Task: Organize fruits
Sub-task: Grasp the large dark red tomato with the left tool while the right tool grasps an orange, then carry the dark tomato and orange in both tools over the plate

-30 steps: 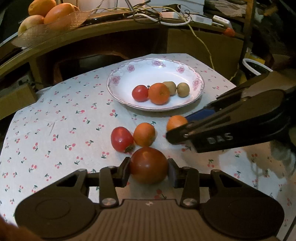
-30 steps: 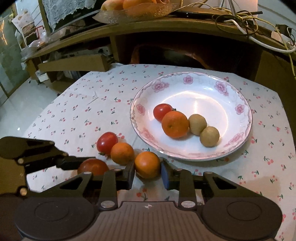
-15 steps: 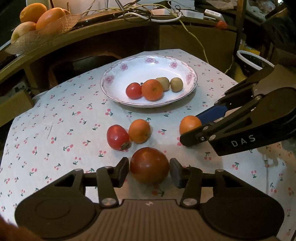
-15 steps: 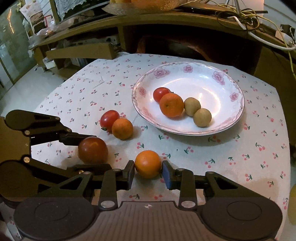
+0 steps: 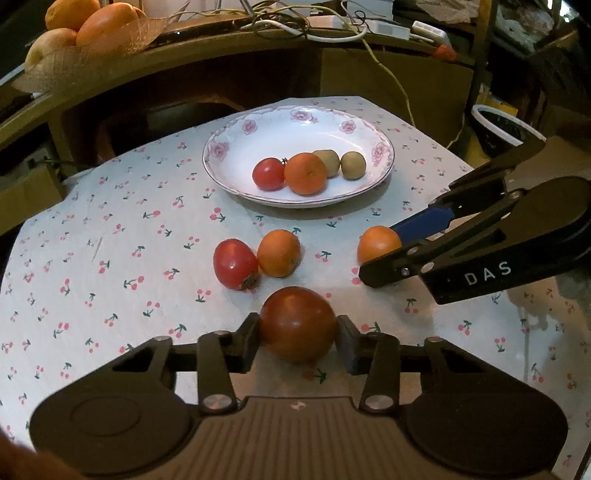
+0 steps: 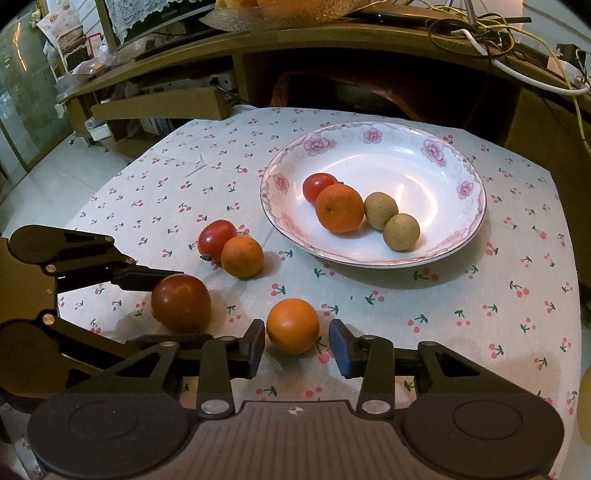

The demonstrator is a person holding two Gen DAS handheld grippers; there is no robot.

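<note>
My left gripper (image 5: 297, 332) has both pads pressed on a large dark red tomato (image 5: 297, 321) that rests on the cherry-print cloth, and its jaws are closing. My right gripper (image 6: 297, 339) is open and still opening around an orange (image 6: 292, 325), with a gap on each side. The right wrist view shows the left gripper (image 6: 166, 306) flanking the dark tomato (image 6: 181, 302). Ahead, a flowered white plate (image 5: 229, 177) holds a small red tomato, an orange and two brown kiwis. A red tomato (image 5: 234, 264) and another orange (image 5: 279, 253) touch each other on the cloth before the plate.
A dark wooden desk (image 5: 221, 62) curves behind the table, bearing a glass bowl of fruit (image 5: 85, 33) and tangled cables (image 5: 332, 29). The table's right edge drops off near a white-rimmed bin (image 5: 498, 125). Floor tiles (image 6: 44, 173) show at the left.
The right gripper's jaws came off the orange after shifting it to the right, away from the tomato and orange pair. The left jaws loosened briefly, then closed on the dark tomato again.
</note>
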